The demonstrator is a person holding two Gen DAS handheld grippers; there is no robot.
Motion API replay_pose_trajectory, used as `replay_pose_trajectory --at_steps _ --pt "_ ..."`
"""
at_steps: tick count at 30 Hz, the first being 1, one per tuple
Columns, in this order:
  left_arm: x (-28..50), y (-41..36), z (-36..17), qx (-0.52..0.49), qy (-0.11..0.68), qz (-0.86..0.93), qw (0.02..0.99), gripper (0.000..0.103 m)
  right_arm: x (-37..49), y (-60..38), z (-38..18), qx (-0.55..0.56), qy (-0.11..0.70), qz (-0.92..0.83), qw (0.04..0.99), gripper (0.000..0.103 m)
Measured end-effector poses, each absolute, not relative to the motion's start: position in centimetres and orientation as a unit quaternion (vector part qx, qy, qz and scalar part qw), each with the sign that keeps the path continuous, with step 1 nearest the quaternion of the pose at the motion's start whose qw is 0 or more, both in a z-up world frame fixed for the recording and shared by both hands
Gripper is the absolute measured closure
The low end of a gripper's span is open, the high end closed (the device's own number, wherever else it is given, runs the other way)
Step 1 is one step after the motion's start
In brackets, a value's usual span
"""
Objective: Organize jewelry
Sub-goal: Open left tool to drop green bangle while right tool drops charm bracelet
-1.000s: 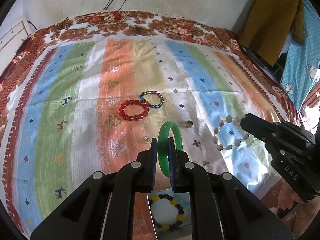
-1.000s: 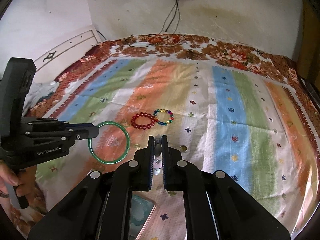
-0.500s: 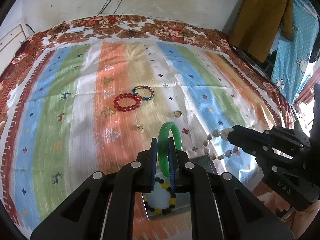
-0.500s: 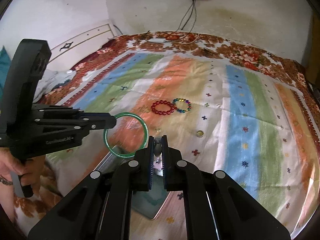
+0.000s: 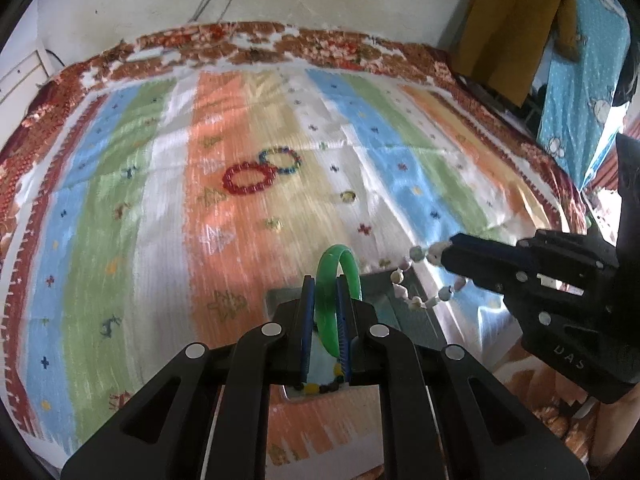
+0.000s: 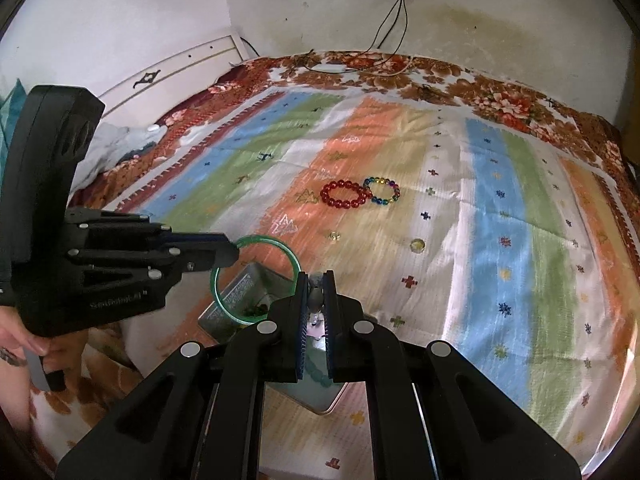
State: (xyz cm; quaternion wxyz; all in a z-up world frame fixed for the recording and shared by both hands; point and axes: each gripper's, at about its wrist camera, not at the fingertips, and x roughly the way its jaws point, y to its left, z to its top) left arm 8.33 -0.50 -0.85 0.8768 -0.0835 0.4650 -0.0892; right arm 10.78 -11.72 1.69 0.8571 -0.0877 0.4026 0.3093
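Left hand-held gripper has its jaws nearly closed on a translucent green rigid bangle, pinching one side of the ring so the rest stands up ahead of the fingers. In the right wrist view the bangle hangs over the open grey metal tin box at the near edge of the bed.

Right hand-held gripper is clamped almost fully closed on a pale stone-bead bracelet. The loop droops from the tips over the tin's right side, beads slack.

Inside the tin, a yellow-and-dark bead bracelet shows just below the left fingers.

On the striped, patterned bedspread, well away from the tin: a red round-bead bracelet touching a multicoloured bead bracelet. Two small round yellowish pieces lie nearer; too small to identify.

Handling judgement:
- Bangle: stiff, smooth, likely slippery and chip-prone. It is light, and a rim pinch works, but it can pivot between the pads. Lower it close to the tin floor before release.
- Pale bracelet: strung, floppy, light, swings freely. Gripping a single bead or the cord is enough. It should pile up on landing, but may catch the tin wall.
- Red and multicoloured bracelets: probably elastic. Take one side of the loop, away from where they touch, to avoid dragging both.
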Motion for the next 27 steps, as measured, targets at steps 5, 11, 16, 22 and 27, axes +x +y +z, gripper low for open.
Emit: replay_pose_trajectory --at_steps 5,11,16,22,27 --pt "8.6 1.0 -1.1 -0.103 0.468 -0.067 0.875 0.069 11.5 -12.4 1.3 -0.078 0.416 0.299 0.855 0.08" --pt "9.4 2.6 -1.6 -0.123 0.476 -0.047 0.87 0.061 13.1 -13.4 0.5 -0.059 0.431 0.282 0.855 0.059" --pt "11.3 2.9 -2.5 -0.119 0.494 -0.039 0.861 0.058 14.7 -13.5 -0.2 -0.063 0.444 0.267 0.853 0.058" --pt "13.7 3.7 -3.6 -0.14 0.514 -0.037 0.845 0.056 17.1 -13.8 -1.0 -0.037 0.47 0.267 0.841 0.058" --pt "15.3 3.7 -4.5 -0.137 0.529 -0.034 0.837 0.056 19.1 -13.6 -1.3 -0.047 0.478 0.248 0.841 0.058"
